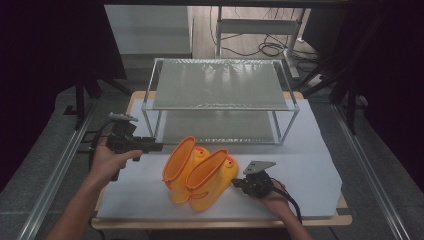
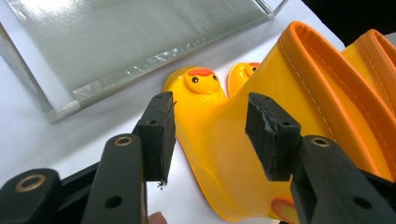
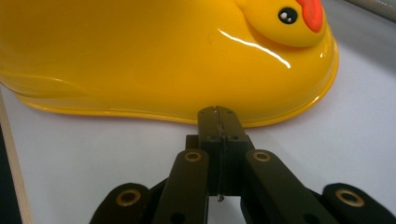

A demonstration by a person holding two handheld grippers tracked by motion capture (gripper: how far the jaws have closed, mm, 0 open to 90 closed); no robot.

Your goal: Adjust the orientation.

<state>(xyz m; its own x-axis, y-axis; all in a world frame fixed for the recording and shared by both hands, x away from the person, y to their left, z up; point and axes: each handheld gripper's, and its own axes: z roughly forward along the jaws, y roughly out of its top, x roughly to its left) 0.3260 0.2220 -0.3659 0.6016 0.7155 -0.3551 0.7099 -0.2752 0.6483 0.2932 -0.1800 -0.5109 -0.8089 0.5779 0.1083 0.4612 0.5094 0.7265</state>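
A pair of glossy yellow rubber boots with orange-trimmed tops and duck faces on the toes sits at the centre of the white foam-covered table, toes toward a two-tier metal-and-glass shelf rack at 12 o'clock.

The step in hand looks like steadying and lining up the boots before a lift. The right gripper, at 3 o'clock of the pair, has its jaws pressed together, the tip against the sole edge of the nearer boot, nudging rather than pinching. The left gripper, at 9 o'clock, has its jaws spread with nothing between them, aimed at the left boot's shaft.

Next, the left gripper probably needs to advance and close on that shaft or its orange rim. The plastic looks slick, so a firm bite matters.
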